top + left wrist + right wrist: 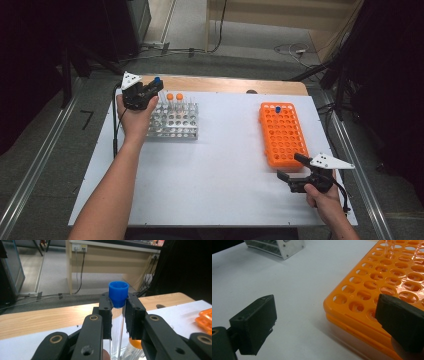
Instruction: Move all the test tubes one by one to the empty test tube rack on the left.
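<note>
My left gripper (154,88) is shut on a clear tube with a blue cap (118,293), held upright just above the far left corner of the metal tube rack (173,121). Its pads (106,315) clamp the tube right below the cap. Two orange-capped tubes (174,97) stand in that rack; one orange cap (135,343) shows behind the held tube. An orange rack (282,132) lies at the right with one blue-capped tube (278,110) in a far hole. My right gripper (289,168) rests open by the orange rack's near edge (352,315), with nothing between its fingers.
The white table top (225,165) spreads between the two racks. A wooden strip (225,84) runs along its far edge. Cables (295,50) lie on the floor beyond, and dark equipment stands at both sides.
</note>
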The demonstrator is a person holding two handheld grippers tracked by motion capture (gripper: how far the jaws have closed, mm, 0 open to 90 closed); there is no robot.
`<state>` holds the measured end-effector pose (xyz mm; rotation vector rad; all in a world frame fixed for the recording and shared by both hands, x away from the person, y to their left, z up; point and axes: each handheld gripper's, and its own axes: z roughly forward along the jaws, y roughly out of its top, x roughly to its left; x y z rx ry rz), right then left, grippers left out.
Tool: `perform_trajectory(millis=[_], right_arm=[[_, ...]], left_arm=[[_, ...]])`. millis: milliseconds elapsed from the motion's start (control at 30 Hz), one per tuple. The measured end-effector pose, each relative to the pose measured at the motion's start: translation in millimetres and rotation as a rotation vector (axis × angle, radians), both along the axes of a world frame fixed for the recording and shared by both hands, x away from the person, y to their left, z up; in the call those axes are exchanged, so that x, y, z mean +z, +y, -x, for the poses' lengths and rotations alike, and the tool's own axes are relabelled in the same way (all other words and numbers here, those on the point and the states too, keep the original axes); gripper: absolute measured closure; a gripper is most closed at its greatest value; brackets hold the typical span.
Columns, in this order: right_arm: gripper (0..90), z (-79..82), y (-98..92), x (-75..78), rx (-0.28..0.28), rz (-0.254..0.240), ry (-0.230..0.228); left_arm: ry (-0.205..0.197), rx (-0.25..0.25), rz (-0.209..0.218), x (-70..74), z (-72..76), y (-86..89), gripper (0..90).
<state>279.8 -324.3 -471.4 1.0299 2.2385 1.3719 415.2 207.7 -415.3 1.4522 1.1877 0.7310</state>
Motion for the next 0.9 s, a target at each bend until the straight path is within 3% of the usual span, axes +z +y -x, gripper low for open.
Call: perform_trajectory(millis=[233, 533, 900], right_arm=[[2.5, -0.6, -0.2, -1.6, 0.003, 0.000, 0.004], [2.5, -0.7, 0.7, -2.0, 0.005, 0.002, 0.003], [2.5, -0.2, 2.8, -2.1, 0.008, 0.003, 0.007]], left_arm=[[0.020, 0.001, -0.061, -7.7, -2.5, -7.0, 77.5], [0.041, -0.019, -0.074, -18.2, 6.5, -7.5, 77.3], [0.056, -0.037, -0.131, -21.3, 9.2, -12.7, 74.6]])
